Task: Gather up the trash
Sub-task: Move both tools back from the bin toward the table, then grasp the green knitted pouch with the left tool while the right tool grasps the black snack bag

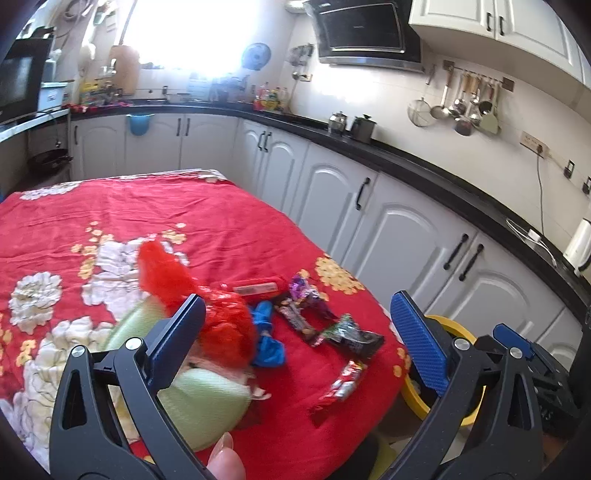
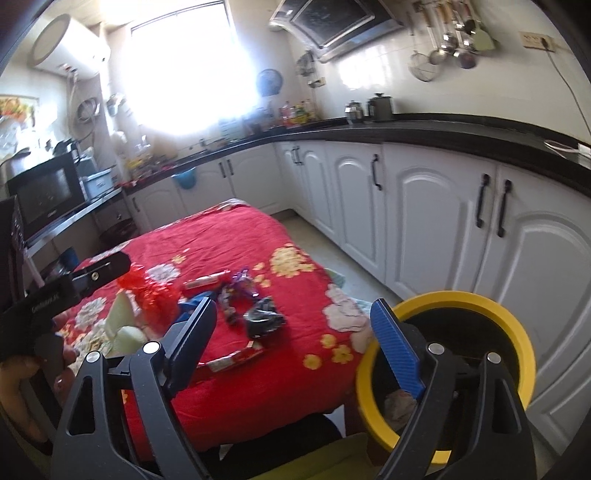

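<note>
Both tongs, the left tongs point(image 1: 297, 334) and the right tongs point(image 2: 291, 341), stood wide and empty. The wrappers point(image 1: 328, 321) lay on the tabletop point(image 1: 147, 206) beside the yellow bin point(image 2: 447, 299). Each should be pinched flat by 1 edge.

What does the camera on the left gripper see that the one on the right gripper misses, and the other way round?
Only the left wrist view shows upper wall cabinets, a white kettle on the counter, and a thumb tip at the bottom edge.

Only the right wrist view shows a white water heater high on the wall and the inside of the yellow-rimmed bin.

Both show the red flowered tablecloth, scattered wrappers, a red mesh bag, the range hood, hanging utensils and white lower cabinets.
</note>
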Tool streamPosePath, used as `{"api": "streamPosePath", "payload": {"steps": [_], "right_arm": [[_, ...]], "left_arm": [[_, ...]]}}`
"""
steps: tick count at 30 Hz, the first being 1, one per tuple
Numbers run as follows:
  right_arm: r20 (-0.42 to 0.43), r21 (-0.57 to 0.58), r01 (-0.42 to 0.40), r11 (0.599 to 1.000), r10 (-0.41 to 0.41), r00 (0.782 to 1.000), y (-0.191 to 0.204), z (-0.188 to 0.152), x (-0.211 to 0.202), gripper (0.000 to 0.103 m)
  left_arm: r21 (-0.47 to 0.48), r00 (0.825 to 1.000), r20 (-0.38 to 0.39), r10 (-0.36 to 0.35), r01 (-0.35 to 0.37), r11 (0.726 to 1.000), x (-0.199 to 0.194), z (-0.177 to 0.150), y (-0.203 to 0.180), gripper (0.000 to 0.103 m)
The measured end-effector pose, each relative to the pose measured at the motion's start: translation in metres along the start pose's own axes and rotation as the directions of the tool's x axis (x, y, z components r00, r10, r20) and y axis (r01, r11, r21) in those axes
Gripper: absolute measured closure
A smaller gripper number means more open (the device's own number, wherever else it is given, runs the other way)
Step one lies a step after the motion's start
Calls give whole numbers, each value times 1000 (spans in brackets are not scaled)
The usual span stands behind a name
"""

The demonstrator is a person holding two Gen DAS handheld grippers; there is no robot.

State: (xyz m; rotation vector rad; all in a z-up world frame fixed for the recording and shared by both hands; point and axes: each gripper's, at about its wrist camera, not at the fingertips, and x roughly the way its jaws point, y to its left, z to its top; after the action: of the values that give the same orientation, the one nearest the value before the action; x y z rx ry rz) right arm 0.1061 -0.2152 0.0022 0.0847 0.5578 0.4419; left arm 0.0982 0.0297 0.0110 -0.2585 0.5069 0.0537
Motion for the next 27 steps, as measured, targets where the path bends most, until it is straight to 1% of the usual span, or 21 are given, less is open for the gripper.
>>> {"api": "streamPosePath", "payload": {"steps": [8,15,17,21,23,25,27], "right_arm": [[-13,-72,-45,996,44,999,35,4,12,19],[-48,-124,-76,989,70,996,49,6,30,18],[-71,-135,-68,988,59,996,51,7,38,18],[-150,-167,-68,984,43,988,53,7,68,17],[-201,-159,-70,985,37,979,50,5,85,17],[-237,-148,-74,986,37,971,47,1,100,17],[-270,-153,-62,986,19,963,46,-3,113,17]], "left_arm": [[-47,999,15,42,-41,998,-8,4,26,11],[-83,996,19,92,-91,992,-13,5,51,11],[-103,994,12,108,-107,989,-13,5,60,11],[-159,991,-29,134,-137,978,-6,2,78,11],[-196,989,-56,137,-146,970,-1,-1,87,11],[-234,985,-92,145,-163,958,5,-6,97,11],[-260,980,-124,157,-185,948,10,-11,104,11]]}}
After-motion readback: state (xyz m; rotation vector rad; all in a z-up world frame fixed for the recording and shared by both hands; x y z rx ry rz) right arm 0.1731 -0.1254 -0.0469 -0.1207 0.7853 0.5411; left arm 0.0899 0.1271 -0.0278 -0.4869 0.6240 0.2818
